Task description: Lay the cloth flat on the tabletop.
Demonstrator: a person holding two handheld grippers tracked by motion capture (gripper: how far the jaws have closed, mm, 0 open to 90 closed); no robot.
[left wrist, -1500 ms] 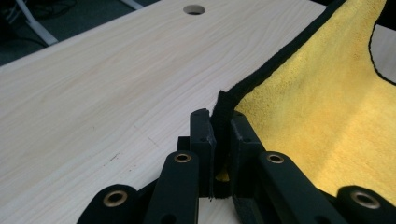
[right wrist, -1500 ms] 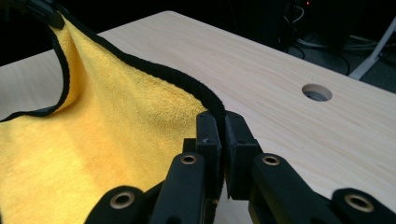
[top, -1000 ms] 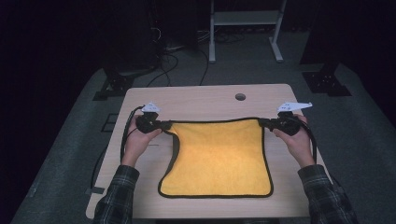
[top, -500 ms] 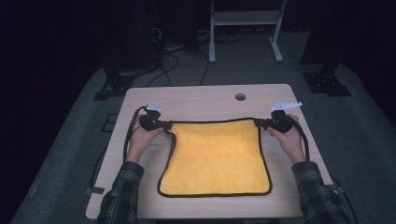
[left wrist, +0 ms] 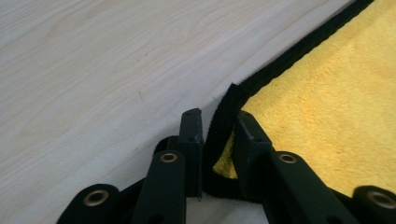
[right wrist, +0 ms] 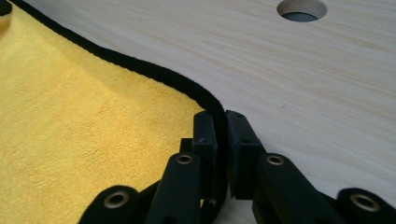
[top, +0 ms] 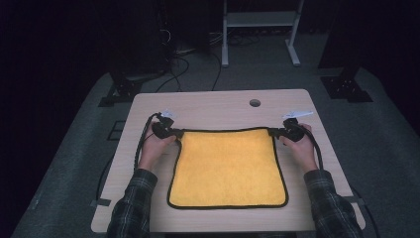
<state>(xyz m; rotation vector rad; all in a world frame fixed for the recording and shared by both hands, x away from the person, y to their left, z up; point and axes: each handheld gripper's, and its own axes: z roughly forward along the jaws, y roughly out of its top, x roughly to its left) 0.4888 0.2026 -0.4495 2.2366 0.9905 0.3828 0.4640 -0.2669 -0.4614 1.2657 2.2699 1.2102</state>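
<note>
Yellow cloth [top: 229, 167] with a black border lies spread flat on the middle of the pale wooden surface [top: 218, 106], its near edge close to the near side of the surface and its far edge stretched in a line between the two tongs. The left tongs [top: 174, 133] grip the far left corner of the cloth; seen from the left gripper view, the left tongs [left wrist: 218, 140] have the black border standing upright between their two jaws, which are narrow, with a little slack around the fabric. The right tongs [top: 275, 132] grip the far right corner; in the right gripper view, the right tongs [right wrist: 221, 135] are pressed tight on the black border, and the yellow cloth [right wrist: 79, 140] spreads away to the left of them. A round hole [top: 255, 102] is cut in the surface near its far edge, beyond the cloth and toward the right. Each hand rests on the surface just outside the cloth, the left hand [top: 154, 147] beside its left edge and the right hand [top: 301, 147] beside its right edge, with plaid sleeves [top: 132, 204] coming in from the near side.
</note>
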